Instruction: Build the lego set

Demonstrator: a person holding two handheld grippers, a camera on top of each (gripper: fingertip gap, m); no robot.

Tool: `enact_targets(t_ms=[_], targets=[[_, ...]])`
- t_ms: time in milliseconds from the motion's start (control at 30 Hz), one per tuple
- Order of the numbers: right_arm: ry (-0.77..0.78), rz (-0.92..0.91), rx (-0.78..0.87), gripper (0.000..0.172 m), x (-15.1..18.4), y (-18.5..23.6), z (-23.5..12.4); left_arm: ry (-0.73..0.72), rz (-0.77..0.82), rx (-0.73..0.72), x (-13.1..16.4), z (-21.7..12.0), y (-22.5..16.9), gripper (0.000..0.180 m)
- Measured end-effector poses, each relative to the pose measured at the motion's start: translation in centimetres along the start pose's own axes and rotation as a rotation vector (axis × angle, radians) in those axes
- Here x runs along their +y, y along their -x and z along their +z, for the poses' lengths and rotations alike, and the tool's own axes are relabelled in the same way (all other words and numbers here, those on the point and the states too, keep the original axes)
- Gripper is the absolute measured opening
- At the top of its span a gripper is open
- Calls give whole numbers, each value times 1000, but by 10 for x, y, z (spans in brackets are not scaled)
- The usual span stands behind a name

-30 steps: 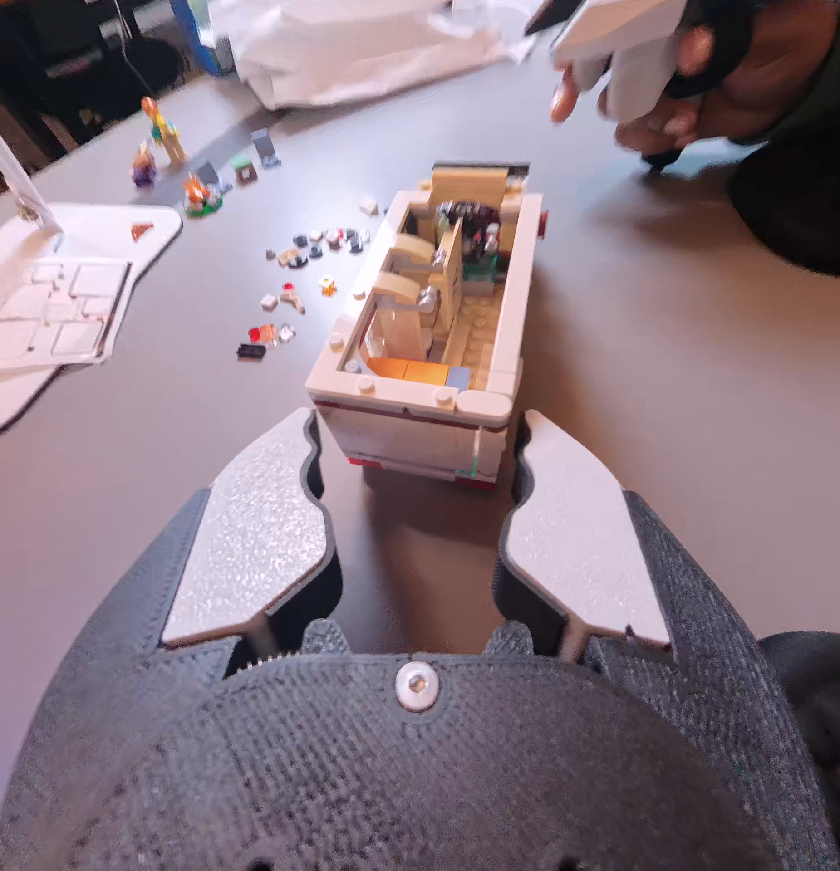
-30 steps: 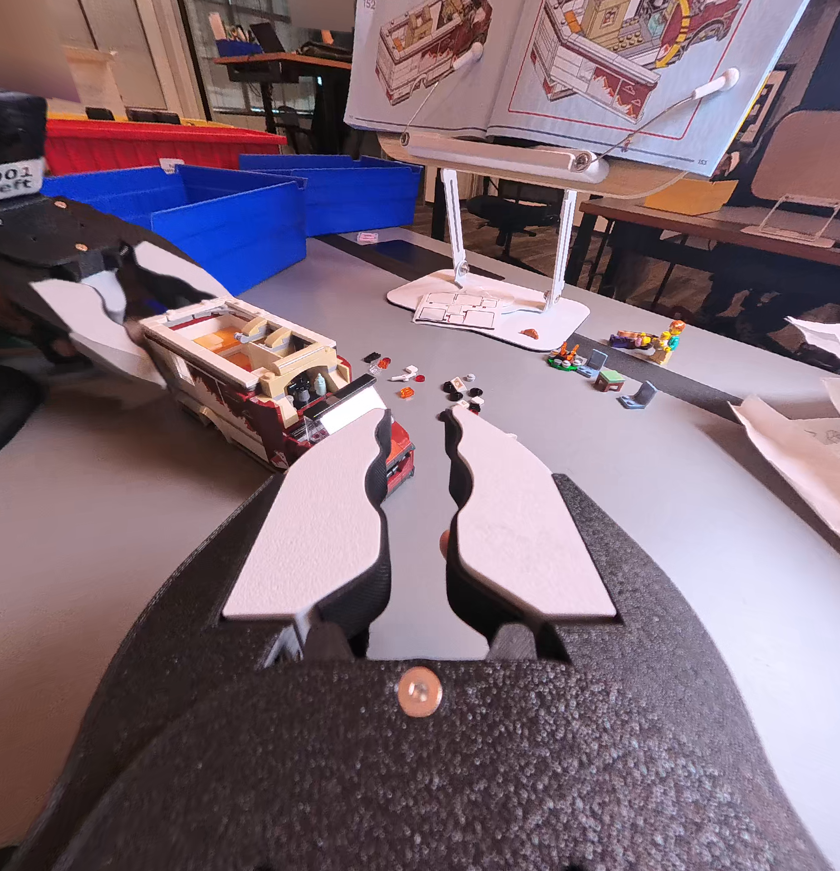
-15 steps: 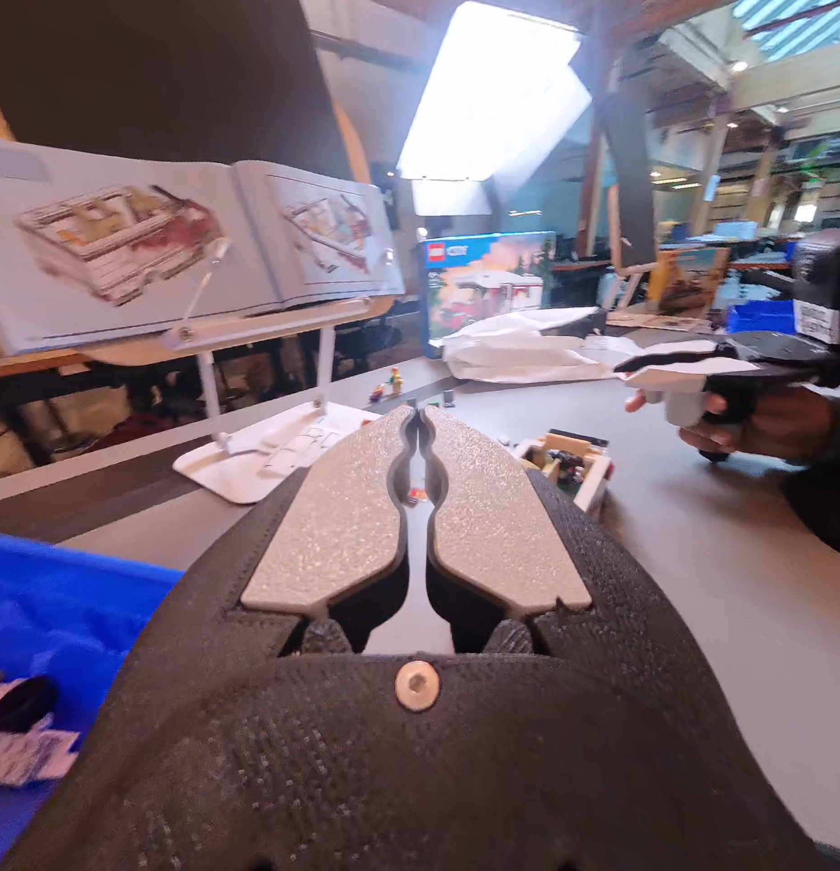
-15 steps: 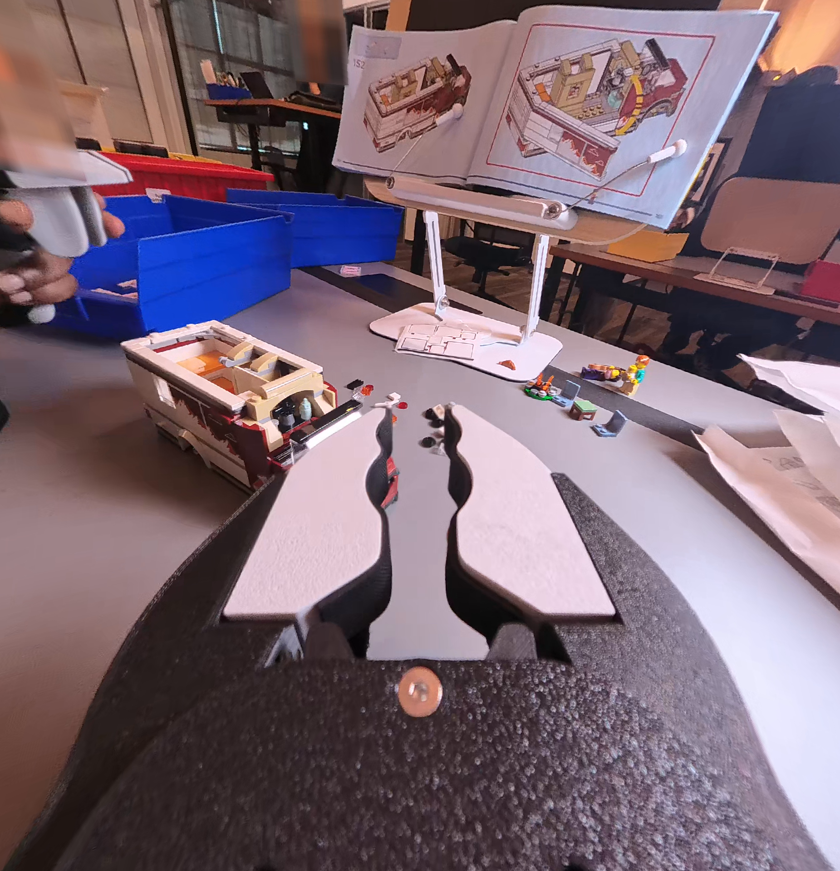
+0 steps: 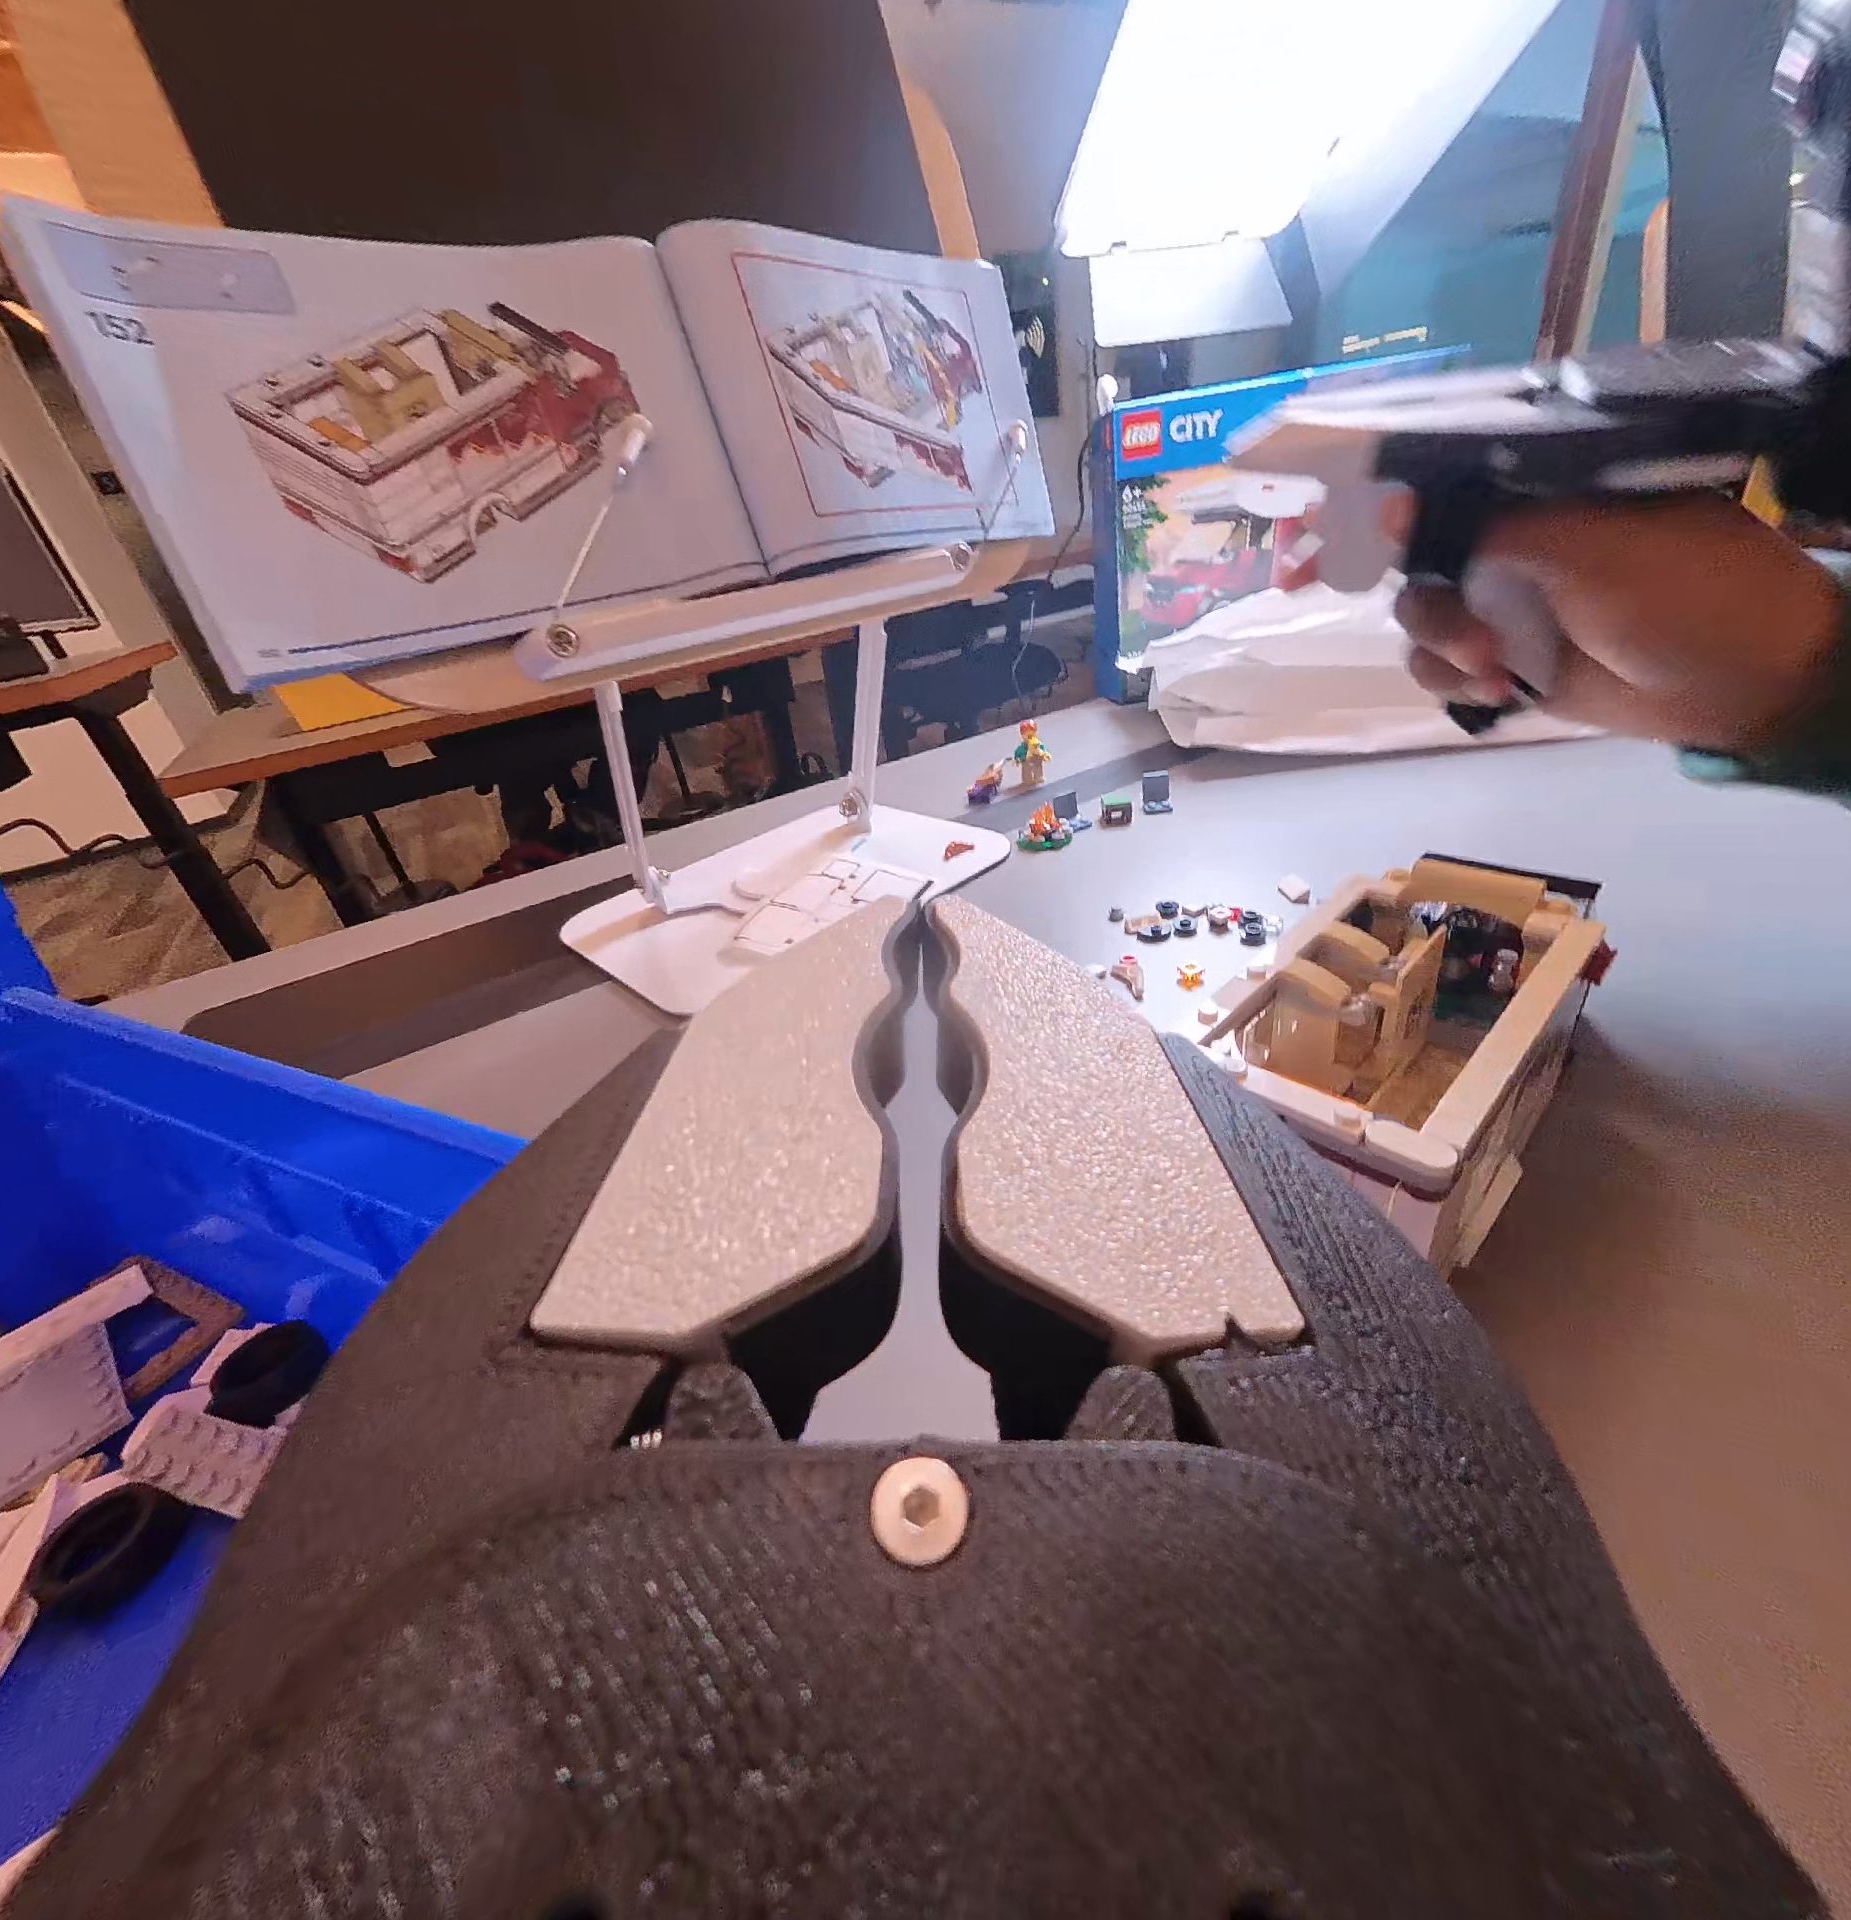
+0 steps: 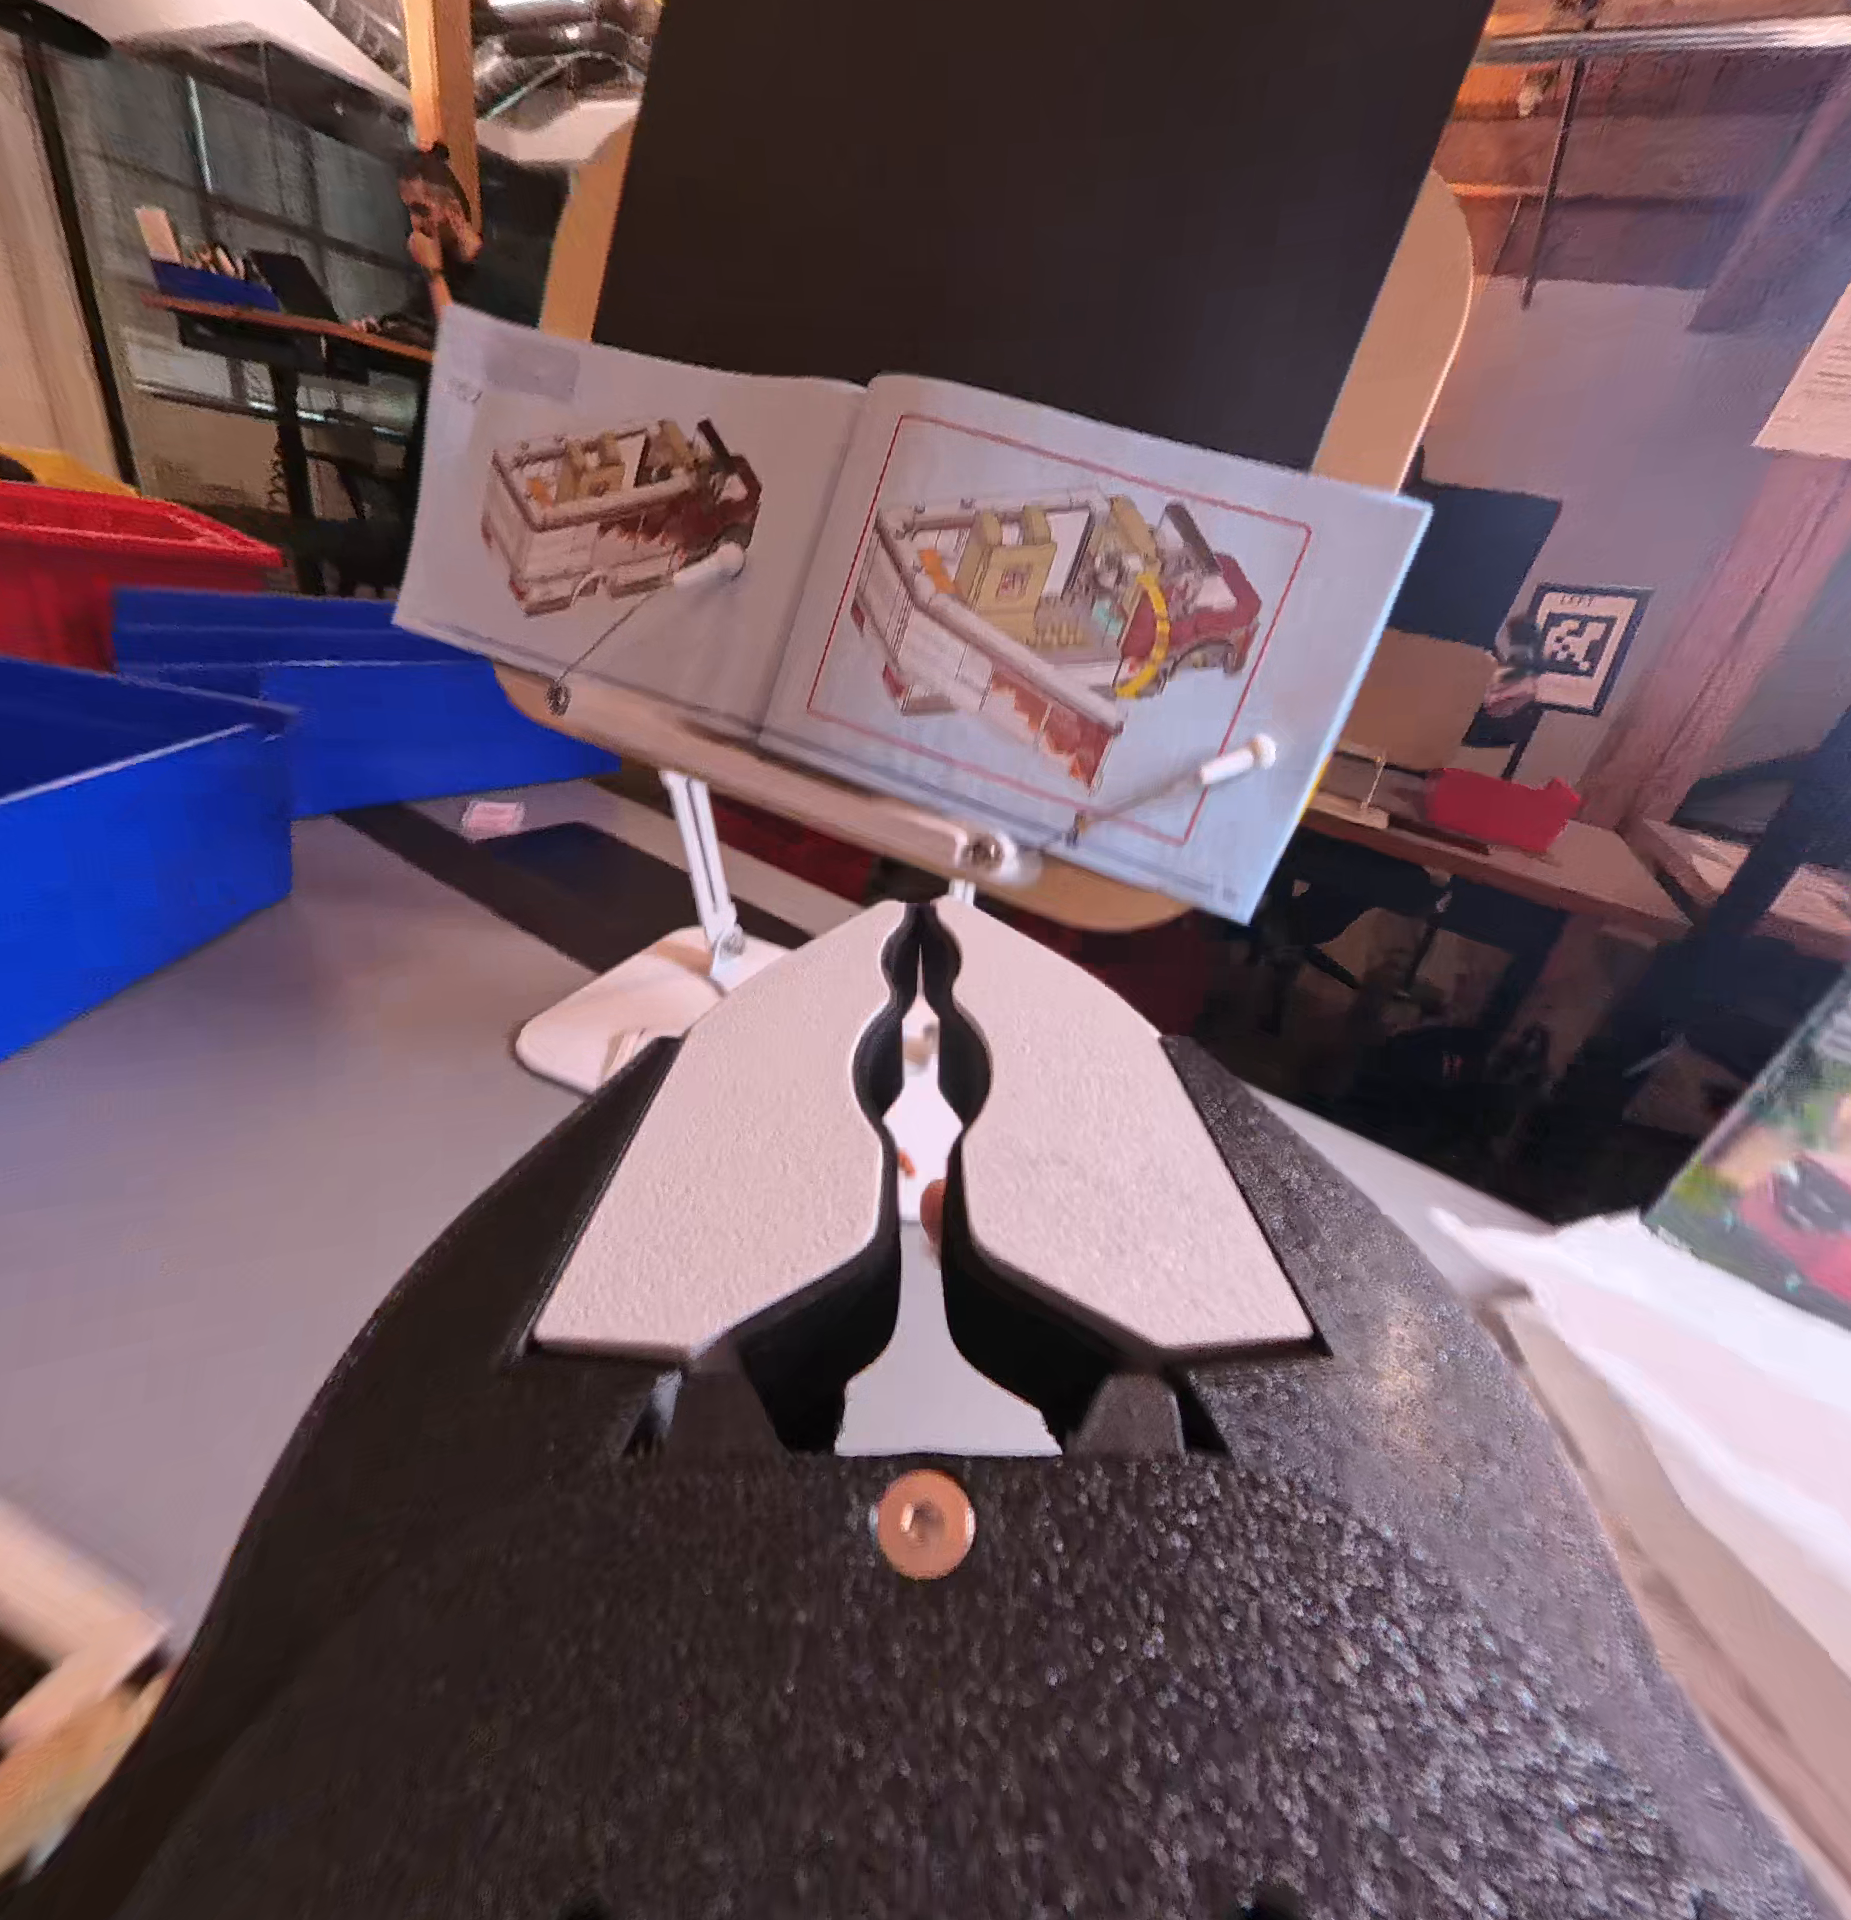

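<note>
we hold both claws pressed together on nothing: left gripper [image 5: 922, 920] beside the brick camper van [image 5: 1420, 1049], right gripper [image 6: 922, 920] facing the instruction booklet [image 6: 900, 613].

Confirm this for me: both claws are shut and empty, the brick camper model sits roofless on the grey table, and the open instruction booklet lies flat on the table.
One thing is wrong: the instruction booklet does not lie flat on the table; it is propped open on a white stand, as both wrist views show. The rest holds: the left claw and right claw are shut and empty, and the roofless camper model sits on the grey table.
</note>
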State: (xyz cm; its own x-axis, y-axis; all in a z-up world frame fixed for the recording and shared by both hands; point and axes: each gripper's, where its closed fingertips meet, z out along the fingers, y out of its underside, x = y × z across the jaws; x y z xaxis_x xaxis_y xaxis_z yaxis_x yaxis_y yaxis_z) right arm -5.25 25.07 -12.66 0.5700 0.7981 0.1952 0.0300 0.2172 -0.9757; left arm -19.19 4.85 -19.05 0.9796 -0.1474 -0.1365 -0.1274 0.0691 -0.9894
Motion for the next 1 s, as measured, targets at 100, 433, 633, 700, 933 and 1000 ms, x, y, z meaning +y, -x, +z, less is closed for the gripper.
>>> enact_targets(t_ms=[100, 433, 633, 700, 933, 1000], targets=[[-53, -78, 13, 0, -14, -10, 52, 26, 51, 4, 8, 2, -4, 0], [26, -9, 98, 1, 3, -37, 122, 49, 34, 46, 14, 5, -9, 0], [19, -19, 77, 1, 1, -26, 122, 40, 37, 36, 11, 3, -7, 0], [21, -21, 68, 2, -1, -23, 122, 37, 38, 36, 10, 3, -7, 0], [25, -23, 14, 2, -2, -13, 103, 9, 35, 191, 9, 3, -32, 0], [7, -21, -85, 2, -9, 2, 82, -17, 41, 248, 4, 1, -41, 17]])
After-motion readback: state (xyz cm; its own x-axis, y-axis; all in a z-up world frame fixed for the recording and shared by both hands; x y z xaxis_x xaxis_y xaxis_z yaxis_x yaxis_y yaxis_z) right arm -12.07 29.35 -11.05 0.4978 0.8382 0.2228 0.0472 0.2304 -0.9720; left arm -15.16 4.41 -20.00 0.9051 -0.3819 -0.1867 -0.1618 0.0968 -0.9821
